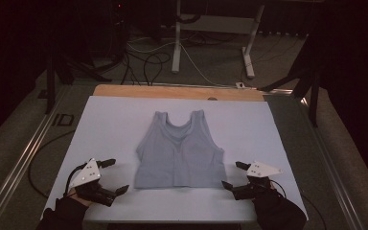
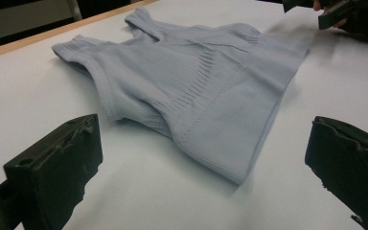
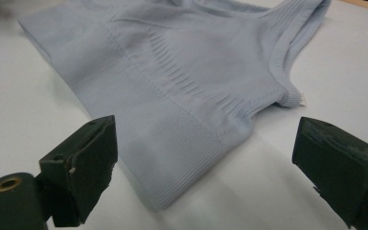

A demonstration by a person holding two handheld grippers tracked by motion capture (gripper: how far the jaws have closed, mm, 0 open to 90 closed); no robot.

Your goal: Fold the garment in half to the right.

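A pale blue sleeveless top (image 1: 179, 151) lies flat in the middle of the white table cover (image 1: 115, 120), straps away from me and hem toward me. My left gripper (image 1: 115, 176) rests on the cover just left of the hem's left corner, jaws wide apart with nothing between them. My right gripper (image 1: 235, 174) sits just right of the hem's right corner, also open and empty. In the left gripper view the top (image 2: 196, 91) spreads ahead of the jaws, its hem corner near. The right gripper view shows the top's (image 3: 182, 72) other hem corner between and beyond the jaws.
The white cover lies on a wooden tabletop (image 1: 177, 91) whose far edge shows bare. Metal rails (image 1: 24, 158) run along both sides of the table. Behind it stand a white desk frame (image 1: 211, 38) and loose cables (image 1: 143, 62) on the floor.
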